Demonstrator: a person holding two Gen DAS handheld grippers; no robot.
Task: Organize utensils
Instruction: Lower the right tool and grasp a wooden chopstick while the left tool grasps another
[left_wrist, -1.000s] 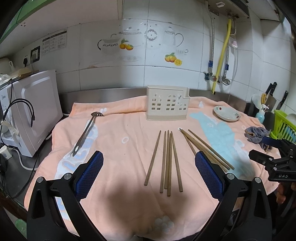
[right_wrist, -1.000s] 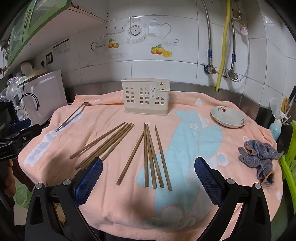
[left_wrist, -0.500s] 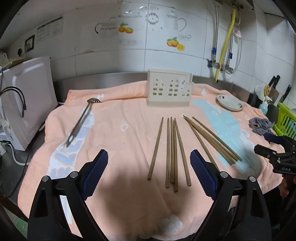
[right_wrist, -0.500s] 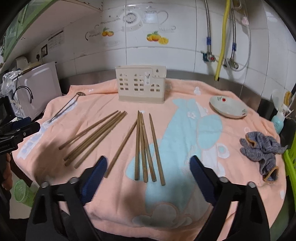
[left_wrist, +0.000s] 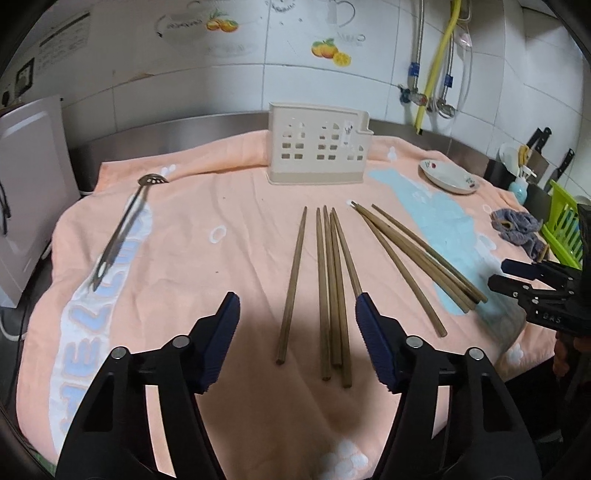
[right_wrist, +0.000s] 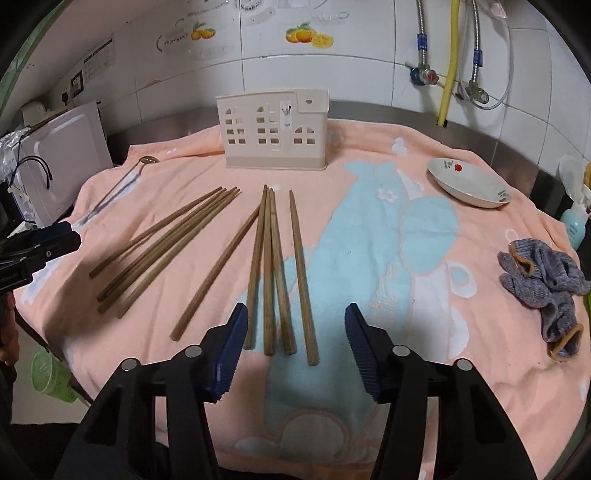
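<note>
Ten chopsticks (right_wrist: 275, 266) lie loose on my towel-covered desk (right_wrist: 369, 258), five fanned in each cluster, so each tool takes one bunch. My left tool (left_wrist: 297, 325) and right tool (right_wrist: 293, 330) are both closing, grasping nothing yet. One holder (right_wrist: 275, 131) waits behind; one slotted spoon (left_wrist: 122, 236) lies apart.

White wall tiles (right_wrist: 332, 74) with fruit and teapot decals are lining the back of the kitchen. A yellow hose (right_wrist: 448, 70) and braided metal pipes (right_wrist: 421, 33) are running down the wall to valves. A steel counter (left_wrist: 166, 136) is carrying a peach towel (right_wrist: 369, 258). A white microwave (left_wrist: 26, 184) is standing at the left. Knives (left_wrist: 537, 138) are hanging at the right.
</note>
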